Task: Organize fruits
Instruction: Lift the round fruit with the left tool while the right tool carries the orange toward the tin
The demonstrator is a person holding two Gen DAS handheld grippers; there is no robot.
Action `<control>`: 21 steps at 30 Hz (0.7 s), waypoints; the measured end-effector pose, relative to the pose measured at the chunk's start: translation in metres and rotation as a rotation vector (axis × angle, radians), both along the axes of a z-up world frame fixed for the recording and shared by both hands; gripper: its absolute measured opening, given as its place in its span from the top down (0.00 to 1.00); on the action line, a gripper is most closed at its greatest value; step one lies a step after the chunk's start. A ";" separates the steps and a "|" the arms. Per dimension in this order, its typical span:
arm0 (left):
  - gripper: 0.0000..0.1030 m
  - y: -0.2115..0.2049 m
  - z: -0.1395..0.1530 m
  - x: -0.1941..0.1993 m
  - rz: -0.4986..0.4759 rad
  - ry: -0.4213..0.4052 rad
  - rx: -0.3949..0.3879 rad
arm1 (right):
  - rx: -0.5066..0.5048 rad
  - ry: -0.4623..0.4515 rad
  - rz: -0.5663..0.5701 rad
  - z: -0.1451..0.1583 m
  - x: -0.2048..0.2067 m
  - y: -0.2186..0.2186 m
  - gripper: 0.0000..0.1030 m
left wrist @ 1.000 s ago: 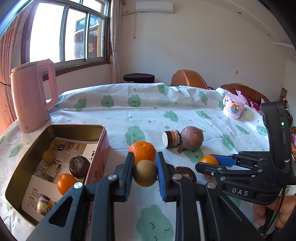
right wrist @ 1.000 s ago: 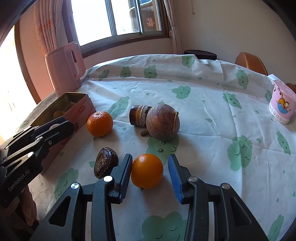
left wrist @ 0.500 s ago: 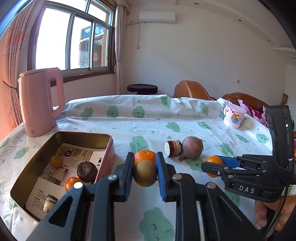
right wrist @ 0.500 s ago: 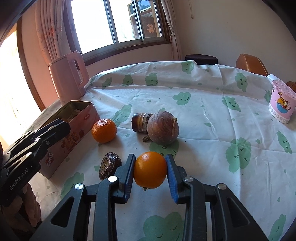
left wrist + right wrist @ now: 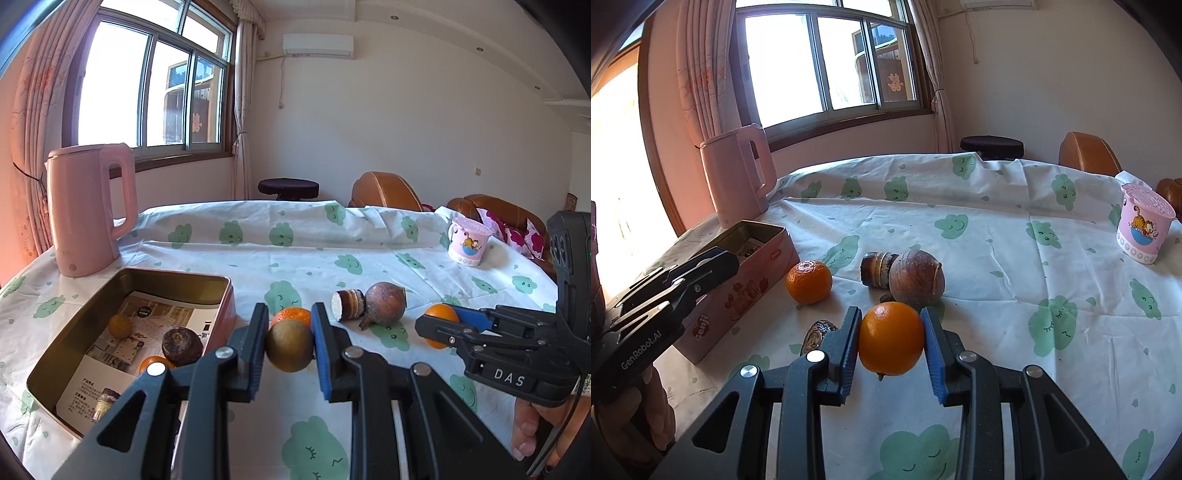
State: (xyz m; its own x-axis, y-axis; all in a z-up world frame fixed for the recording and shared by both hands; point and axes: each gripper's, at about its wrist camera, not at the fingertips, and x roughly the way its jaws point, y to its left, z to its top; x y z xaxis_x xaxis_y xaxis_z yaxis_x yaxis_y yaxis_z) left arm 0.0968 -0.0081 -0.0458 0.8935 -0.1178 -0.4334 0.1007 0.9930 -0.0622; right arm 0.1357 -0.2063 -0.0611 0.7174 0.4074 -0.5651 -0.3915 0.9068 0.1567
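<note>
My left gripper is shut on a round brown fruit, held above the table just right of the pink tin box. The box holds a small yellow fruit, a dark brown fruit and an orange. My right gripper is shut on an orange, lifted off the table; it also shows in the left wrist view. On the cloth lie a tangerine, a large brown round fruit, a cut dark piece and a dark wrinkled fruit.
A pink kettle stands behind the box at the back left. A pink cartoon cup stands at the right. The table wears a white cloth with green clouds. Chairs and a stool stand beyond the far edge.
The right gripper closed on the orange and lifted it off the cloth. Both grippers rose with their fruit, so the table looks lower in both views.
</note>
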 end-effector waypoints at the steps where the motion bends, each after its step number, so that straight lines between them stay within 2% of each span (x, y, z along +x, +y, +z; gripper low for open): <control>1: 0.75 0.000 0.000 -0.001 0.001 -0.002 0.000 | 0.000 -0.008 -0.002 0.001 -0.002 0.000 0.66; 21: 0.75 -0.001 0.005 -0.008 0.017 -0.044 0.012 | 0.006 -0.124 -0.014 0.013 -0.021 -0.002 0.66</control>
